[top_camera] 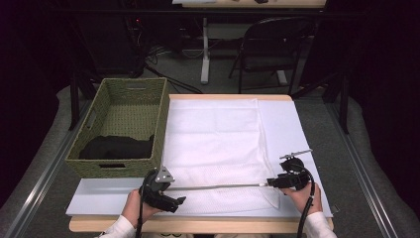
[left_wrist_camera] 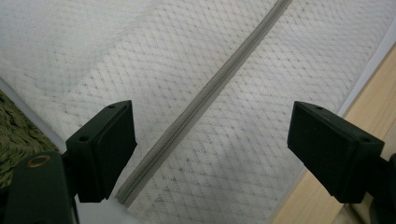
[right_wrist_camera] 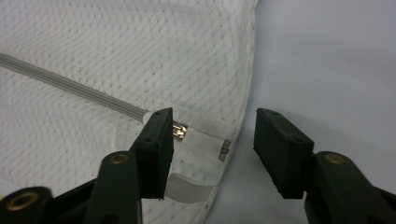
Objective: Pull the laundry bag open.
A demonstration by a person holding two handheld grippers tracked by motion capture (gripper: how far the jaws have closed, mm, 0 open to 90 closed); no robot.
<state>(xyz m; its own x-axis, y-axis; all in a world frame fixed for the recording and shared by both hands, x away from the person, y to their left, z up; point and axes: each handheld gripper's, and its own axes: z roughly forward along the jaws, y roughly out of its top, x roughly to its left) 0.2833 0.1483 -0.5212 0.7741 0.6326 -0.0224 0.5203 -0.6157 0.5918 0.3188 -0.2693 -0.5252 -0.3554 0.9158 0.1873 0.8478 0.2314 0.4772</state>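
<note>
**2 grippers at the zipper's ends**

The white mesh bag (top_camera: 213, 144) lies near the table's (top_camera: 198, 225) front edge. The left gripper (left_wrist_camera: 212, 140), jaws apart, straddles the grey zipper (left_wrist_camera: 205, 95). The right gripper (right_wrist_camera: 212, 149), jaws apart, seems to touch the zipper pull (right_wrist_camera: 180, 131) without clamping it.

One white mesh bag (top_camera: 213, 144) (one grey zipper (top_camera: 218, 187)), one woven basket (top_camera: 130, 92), one dark cloth (top_camera: 116, 148), two tools, one folding chair (top_camera: 270, 47)

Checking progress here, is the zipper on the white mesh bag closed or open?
Closed: the grey zipper runs as one joined line across the white mesh bag, its metal slider at the end.
</note>
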